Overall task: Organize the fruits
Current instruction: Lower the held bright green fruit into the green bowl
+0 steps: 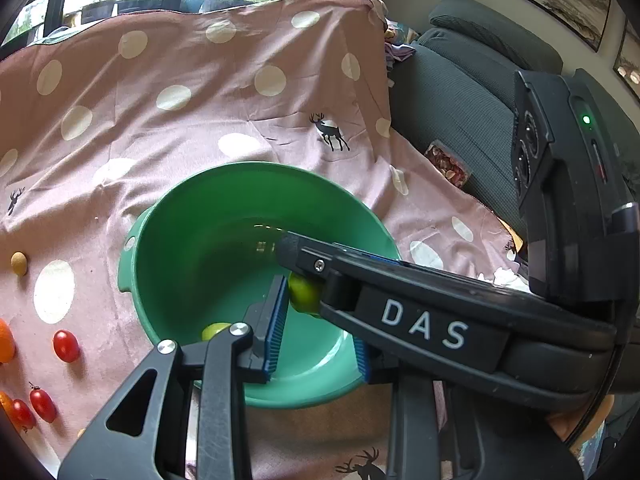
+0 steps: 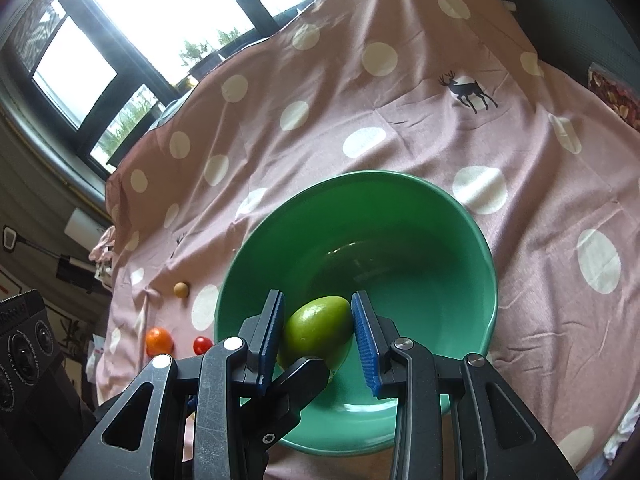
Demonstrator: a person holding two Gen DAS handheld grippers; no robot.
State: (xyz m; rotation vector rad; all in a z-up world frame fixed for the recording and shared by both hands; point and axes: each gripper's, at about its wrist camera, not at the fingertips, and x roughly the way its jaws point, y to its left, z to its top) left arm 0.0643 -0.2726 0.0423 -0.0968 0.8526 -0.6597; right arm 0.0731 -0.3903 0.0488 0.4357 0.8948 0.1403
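Green and smooth, the lime (image 2: 316, 330) is egg-shaped, and its long way runs from lower left up to upper right in the right wrist view. It sits over the green bowl (image 2: 486, 264), down inside the rim, between the blue ribbed pads (image 2: 366, 338) of the right hand-held gripper (image 2: 318, 338). The right pad touches it; I cannot tell if the left one does, so I cannot tell if the lime is clamped.

The left hand-held gripper (image 1: 320, 332) has its fingers apart, holding nothing — the other gripper crosses in front of it. A second yellow-green fruit (image 1: 214, 330) lies low in the bowl.

The bowl is round, shiny plastic. It rests on a pink cloth (image 1: 180, 120) with white dots and small deer. Left of the bowl lie red tomatoes (image 1: 66, 345), an orange (image 2: 159, 341) and a small tan ball (image 1: 19, 263) — all well apart from the bowl.
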